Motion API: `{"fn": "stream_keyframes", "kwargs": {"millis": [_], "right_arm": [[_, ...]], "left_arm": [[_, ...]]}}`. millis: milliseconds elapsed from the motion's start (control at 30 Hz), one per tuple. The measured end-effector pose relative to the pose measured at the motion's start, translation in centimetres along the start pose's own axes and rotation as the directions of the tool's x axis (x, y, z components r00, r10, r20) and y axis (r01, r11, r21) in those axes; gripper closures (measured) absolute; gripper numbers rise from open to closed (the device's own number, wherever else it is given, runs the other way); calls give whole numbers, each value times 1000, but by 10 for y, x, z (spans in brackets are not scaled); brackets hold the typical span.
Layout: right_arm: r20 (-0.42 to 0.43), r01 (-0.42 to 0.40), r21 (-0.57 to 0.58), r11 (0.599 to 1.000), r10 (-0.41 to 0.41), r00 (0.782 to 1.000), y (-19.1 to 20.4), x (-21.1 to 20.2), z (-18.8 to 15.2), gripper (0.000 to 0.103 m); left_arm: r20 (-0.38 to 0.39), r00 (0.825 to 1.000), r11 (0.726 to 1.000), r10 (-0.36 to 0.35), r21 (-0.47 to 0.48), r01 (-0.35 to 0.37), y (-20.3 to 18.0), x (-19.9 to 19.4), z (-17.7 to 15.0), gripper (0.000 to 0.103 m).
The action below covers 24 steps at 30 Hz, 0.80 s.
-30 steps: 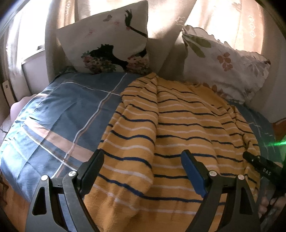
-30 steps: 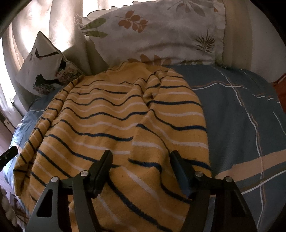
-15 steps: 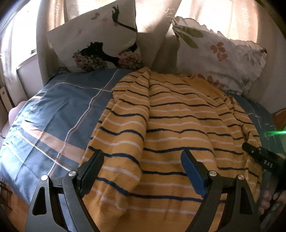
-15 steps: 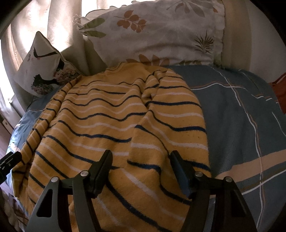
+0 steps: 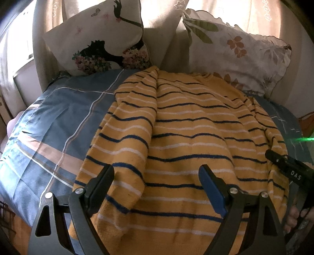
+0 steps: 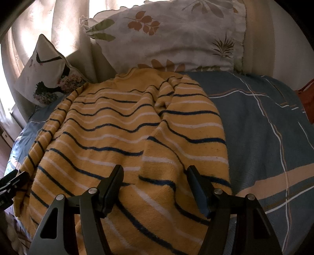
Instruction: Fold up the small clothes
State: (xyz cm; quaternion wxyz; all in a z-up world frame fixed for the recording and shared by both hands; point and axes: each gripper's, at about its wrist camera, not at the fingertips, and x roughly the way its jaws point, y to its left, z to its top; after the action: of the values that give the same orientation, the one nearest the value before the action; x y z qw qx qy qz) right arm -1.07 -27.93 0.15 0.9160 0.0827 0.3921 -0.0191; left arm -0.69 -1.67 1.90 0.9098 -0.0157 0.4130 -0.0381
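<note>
Lying spread on the blue plaid bedspread (image 5: 58, 125), the yellow striped sweater (image 5: 186, 137) has both sleeves laid inward; no cross fold shows, so most folding remains, by my judgement. Long axis runs hem-near to collar-far, toward the leaf pillow (image 6: 176, 39). Left gripper (image 5: 157, 182) and right gripper (image 6: 155, 180) hover spread, holding nothing.

You worked in daylight that came through the curtains (image 5: 245, 17) behind the head of the bed; they glared near white in both views. The pillows (image 6: 176, 39) were backlit, and the near half of the yellow striped sweater (image 5: 186, 137) lay in dimmer, warm shade. Your fisheye lenses bowed the bedspread (image 6: 265, 127) strongly and left black corners. A green flare streaked the left view's right edge. Focus was sharp, with no motion blur.
</note>
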Motion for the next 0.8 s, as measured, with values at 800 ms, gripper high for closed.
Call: {"fn": "stream_keyframes", "kwargs": {"millis": [800], "right_arm": [[27,26,-87,996,-24,999,20,14,14,35]], "left_arm": [[20,1000,997,7,-71,-6,26,-7,8,16]]}}
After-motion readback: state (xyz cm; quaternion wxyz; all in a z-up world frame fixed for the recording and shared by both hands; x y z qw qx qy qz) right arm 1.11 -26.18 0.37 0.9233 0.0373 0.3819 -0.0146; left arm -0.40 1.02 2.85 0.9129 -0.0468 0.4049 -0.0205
